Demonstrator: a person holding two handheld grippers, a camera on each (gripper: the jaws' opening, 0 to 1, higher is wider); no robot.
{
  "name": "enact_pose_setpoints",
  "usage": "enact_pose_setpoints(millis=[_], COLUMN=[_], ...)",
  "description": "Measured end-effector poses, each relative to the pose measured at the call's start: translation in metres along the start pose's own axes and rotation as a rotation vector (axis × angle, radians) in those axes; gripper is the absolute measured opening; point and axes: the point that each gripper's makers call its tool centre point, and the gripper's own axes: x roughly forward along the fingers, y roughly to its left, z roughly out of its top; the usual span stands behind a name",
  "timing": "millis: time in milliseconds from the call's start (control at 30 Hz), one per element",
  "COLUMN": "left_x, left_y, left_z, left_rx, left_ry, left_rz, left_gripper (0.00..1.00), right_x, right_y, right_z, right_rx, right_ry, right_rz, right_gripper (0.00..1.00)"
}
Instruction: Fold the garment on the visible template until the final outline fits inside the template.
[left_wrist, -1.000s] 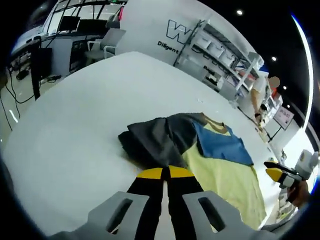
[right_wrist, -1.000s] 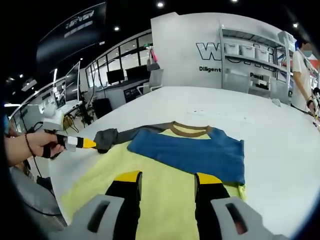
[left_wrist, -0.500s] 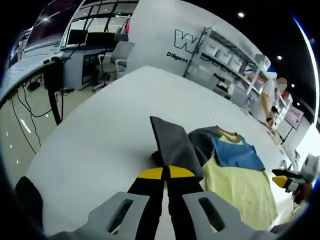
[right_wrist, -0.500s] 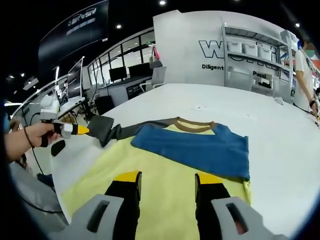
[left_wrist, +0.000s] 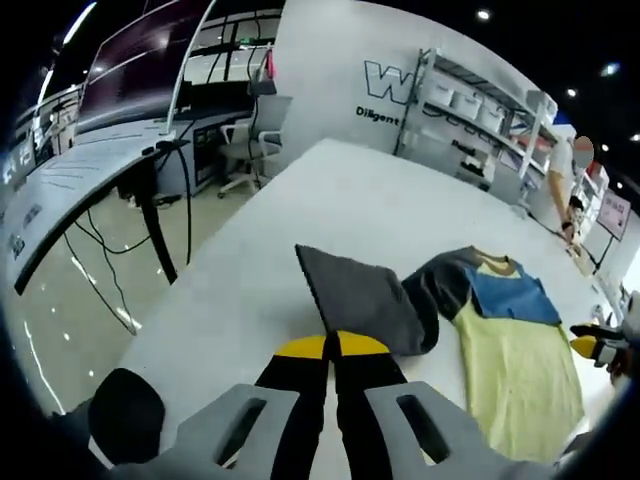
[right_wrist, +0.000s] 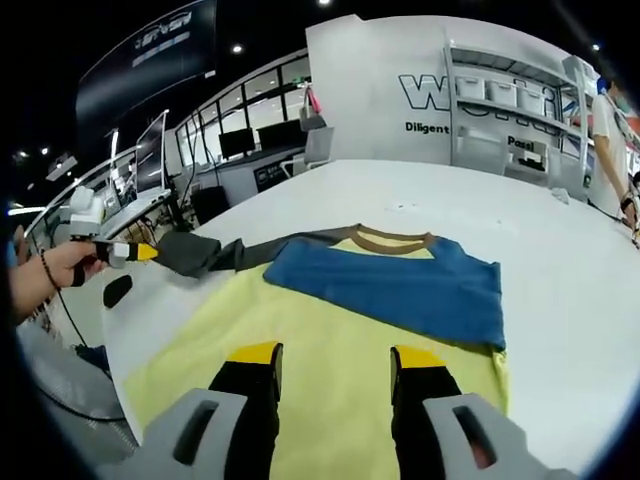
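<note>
A shirt lies flat on the white table (left_wrist: 330, 190); it has a yellow body (right_wrist: 300, 330), a blue chest band (right_wrist: 400, 285) and a brown collar (right_wrist: 392, 240). Its grey sleeve (left_wrist: 365, 300) is drawn out sideways from the body. My left gripper (left_wrist: 332, 346) is shut on the end of that sleeve, near the table's edge. In the right gripper view the left gripper (right_wrist: 135, 252) shows at the left, held by a hand, with the sleeve (right_wrist: 195, 252) stretched from it. My right gripper (right_wrist: 333, 355) stands open just above the yellow lower part of the shirt. It also shows at the right edge (left_wrist: 600, 345) of the left gripper view.
The table's edge runs close by the left gripper, with floor, cables and a black round object (left_wrist: 125, 415) below. Desks with monitors and chairs (left_wrist: 250, 150) stand beyond. White shelving (right_wrist: 500, 110) lines the back wall, and a person (right_wrist: 610, 130) stands at the far right.
My left gripper has pulled the grey sleeve out and away from the shirt's body, so it now lies stretched toward the table's edge. The right gripper has stayed open over the yellow part.
</note>
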Motion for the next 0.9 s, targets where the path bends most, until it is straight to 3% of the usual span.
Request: enact_pose_setpoints(millis=[367, 667, 900], left_x=[-0.014, -0.021, -0.024], left_y=[0.042, 0.065, 0.073], left_z=[-0.01, -0.024, -0.023], left_rx=[0.006, 0.031, 0.042], left_ry=[0.027, 0.065, 0.063], left_rz=[0.149, 0.221, 0.257], left_gripper=[0.0, 0.0, 0.0], right_x=[0.0, -0.001, -0.002], right_y=[-0.002, -0.004, -0.006], right_z=[-0.005, -0.008, -0.008], right_rx=[0.002, 0.001, -0.001], right_ry=[0.019, 0.031, 0.031], right_rz=[-0.001, -0.004, -0.008], right_gripper=[0.4, 0.4, 0.4])
